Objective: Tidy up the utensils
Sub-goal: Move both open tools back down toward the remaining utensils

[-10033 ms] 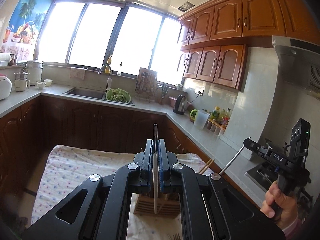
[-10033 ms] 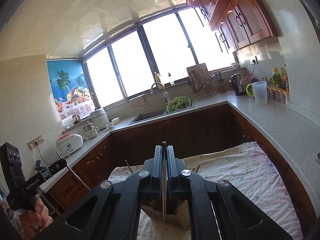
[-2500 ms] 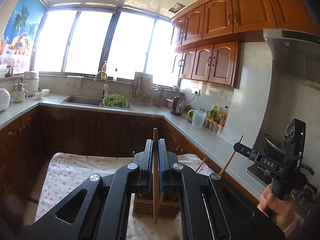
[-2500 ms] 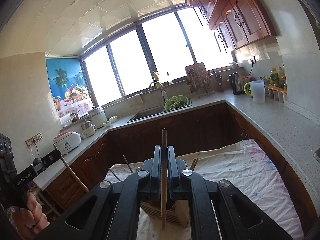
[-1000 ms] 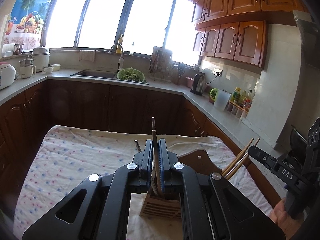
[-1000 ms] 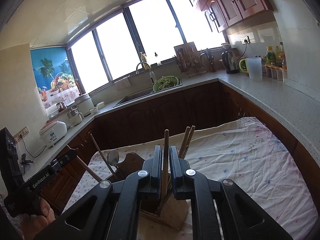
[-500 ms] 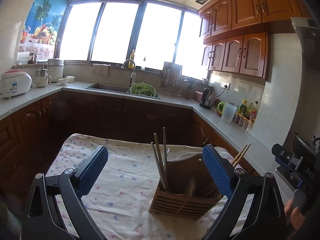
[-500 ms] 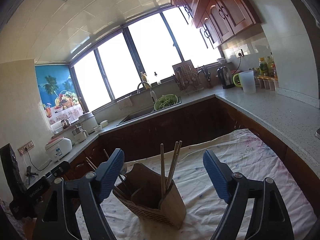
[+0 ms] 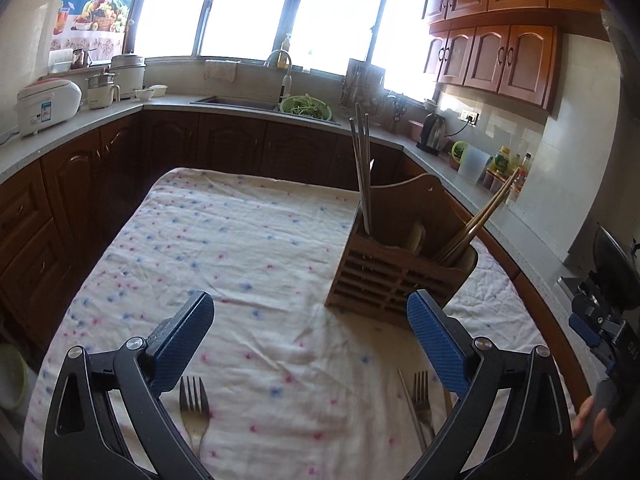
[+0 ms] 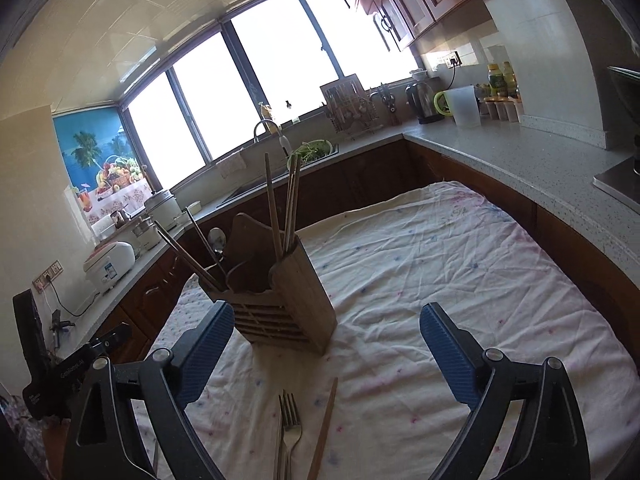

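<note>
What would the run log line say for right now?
left claw: open, empty | right claw: open, empty | holder: chopsticks standing inside | cloth: forks waiting

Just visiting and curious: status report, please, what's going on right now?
Left tool and right tool open, empty. Chopsticks standing in the wooden holder. Forks and loose chopstick waiting on the cloth. Nothing in the way.

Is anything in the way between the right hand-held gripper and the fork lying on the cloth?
Nothing visible is. The right hand-held gripper stands open above the fork. A wooden chopstick lies beside the fork, not across it.
</note>
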The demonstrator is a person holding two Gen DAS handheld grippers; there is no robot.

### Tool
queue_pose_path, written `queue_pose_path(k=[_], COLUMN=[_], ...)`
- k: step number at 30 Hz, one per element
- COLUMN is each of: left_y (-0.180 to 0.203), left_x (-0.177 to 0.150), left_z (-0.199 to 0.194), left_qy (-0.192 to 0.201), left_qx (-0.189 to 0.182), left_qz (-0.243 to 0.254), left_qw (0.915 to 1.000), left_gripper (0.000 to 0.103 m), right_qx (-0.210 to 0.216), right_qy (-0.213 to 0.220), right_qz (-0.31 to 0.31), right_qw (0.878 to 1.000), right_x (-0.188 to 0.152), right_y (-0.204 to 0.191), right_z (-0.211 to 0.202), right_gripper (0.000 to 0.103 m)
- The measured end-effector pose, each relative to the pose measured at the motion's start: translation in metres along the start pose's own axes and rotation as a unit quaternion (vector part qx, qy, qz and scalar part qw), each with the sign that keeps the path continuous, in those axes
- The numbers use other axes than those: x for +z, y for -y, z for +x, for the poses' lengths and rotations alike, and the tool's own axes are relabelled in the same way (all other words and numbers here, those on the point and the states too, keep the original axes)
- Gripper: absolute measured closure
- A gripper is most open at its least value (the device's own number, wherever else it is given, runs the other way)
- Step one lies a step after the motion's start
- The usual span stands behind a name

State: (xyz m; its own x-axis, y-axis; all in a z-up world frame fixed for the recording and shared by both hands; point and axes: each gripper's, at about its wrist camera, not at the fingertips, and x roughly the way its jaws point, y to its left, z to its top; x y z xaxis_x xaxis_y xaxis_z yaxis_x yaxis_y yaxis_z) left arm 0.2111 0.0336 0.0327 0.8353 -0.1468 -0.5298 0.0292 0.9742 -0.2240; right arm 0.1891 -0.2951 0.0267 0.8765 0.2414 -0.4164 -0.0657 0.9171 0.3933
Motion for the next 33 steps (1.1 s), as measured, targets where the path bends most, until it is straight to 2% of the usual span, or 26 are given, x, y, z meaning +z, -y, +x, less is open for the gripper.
queue_pose_path(k=[8, 18, 23, 26, 33], left_y=[0.006, 0.030, 0.054, 0.069, 0.091], left_x=[-0.036, -0.062, -0.079, -0.088, -0.107], left_z=[-0.003, 0.002, 0.019, 0.029, 0.056], left_qy=[-0.038, -0.082, -0.121, -0.142, -0.175], left_qx=[-0.007, -0.010, -0.004, -0.013, -0.002], left_qz=[0.004, 0.037, 0.073, 0.088, 0.122], left_qw=[0.9993, 0.9959, 0.9900, 0.9859, 0.9770], left_gripper=[0.004, 0.004, 0.004, 0.004, 0.005], right_qx=[-0.011, -0.012, -0.013, -0.014, -0.021], right_qy=[-0.027, -0.044, -0.046, -0.047, -0.058], right_qz=[0.008, 0.013, 0.022, 0.024, 0.033], right_qw=[1.000, 0.999, 0.999, 0.998, 0.998], right_x=[-0.030, -0.048, -0.050, -0.049, -0.050], right_y=[0.012, 0.016, 0.019, 0.022, 0.029], right_z=[-0.013, -0.023, -0.025, -0.025, -0.020], right_gripper=[0.008, 0.008, 0.008, 0.008, 0.008])
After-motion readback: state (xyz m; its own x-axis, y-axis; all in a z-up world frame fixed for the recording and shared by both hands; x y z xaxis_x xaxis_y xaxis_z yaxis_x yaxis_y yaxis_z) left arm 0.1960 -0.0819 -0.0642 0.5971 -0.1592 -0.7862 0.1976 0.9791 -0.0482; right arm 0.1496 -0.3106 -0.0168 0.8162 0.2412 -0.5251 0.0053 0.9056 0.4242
